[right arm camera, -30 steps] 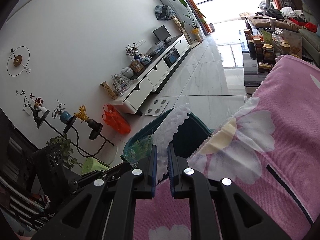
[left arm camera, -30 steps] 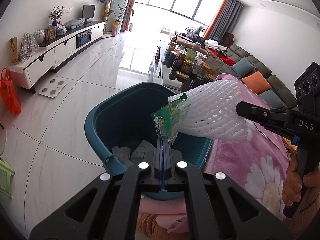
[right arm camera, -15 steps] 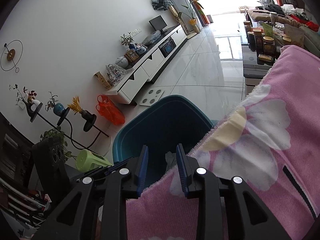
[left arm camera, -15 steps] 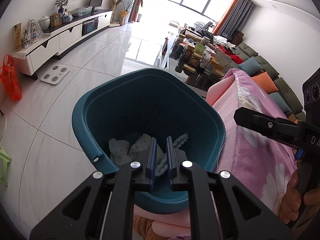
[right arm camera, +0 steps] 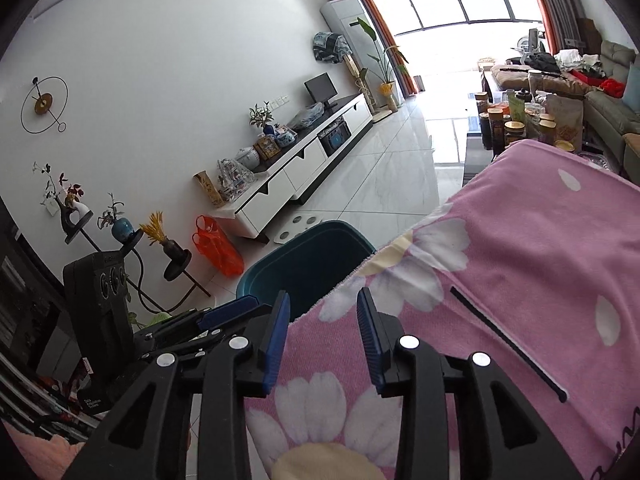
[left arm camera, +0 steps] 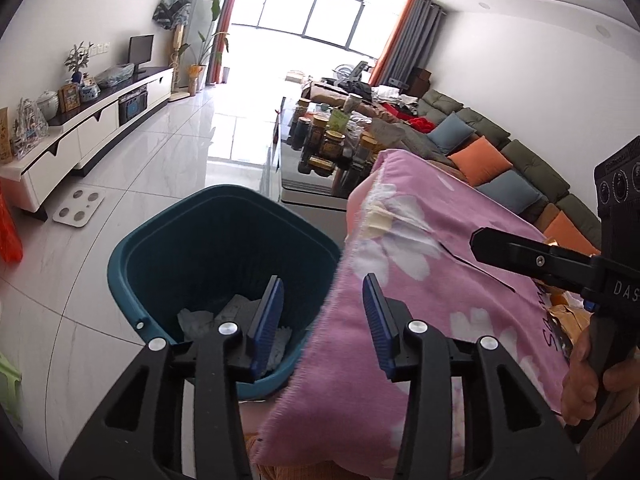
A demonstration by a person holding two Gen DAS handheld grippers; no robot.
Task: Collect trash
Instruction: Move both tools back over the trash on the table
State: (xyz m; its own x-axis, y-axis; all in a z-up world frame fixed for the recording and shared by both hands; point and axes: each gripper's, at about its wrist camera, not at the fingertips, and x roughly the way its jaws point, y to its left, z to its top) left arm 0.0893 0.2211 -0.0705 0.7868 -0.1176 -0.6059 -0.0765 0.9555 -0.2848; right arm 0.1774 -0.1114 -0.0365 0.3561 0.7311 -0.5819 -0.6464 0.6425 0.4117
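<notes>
Left wrist view: the left gripper (left arm camera: pixel 323 312) hangs over the near right rim of the teal bin (left arm camera: pixel 168 232), its jaws just opened and empty. White foam netting (left arm camera: pixel 276 344) and crumpled paper (left arm camera: pixel 196 318) lie at the bin's bottom. Right of it, the right gripper (right arm camera: pixel 323 330), jaws also just parted with nothing between them, hovers above the pink flowered blanket (right arm camera: pixel 540 240), held by a hand (left arm camera: pixel 584 376).

Teal bin (left arm camera: pixel 224 240) upright on the floor beside the pink blanket (left arm camera: pixel 420 280), white trash (left arm camera: pixel 196 320) inside.
</notes>
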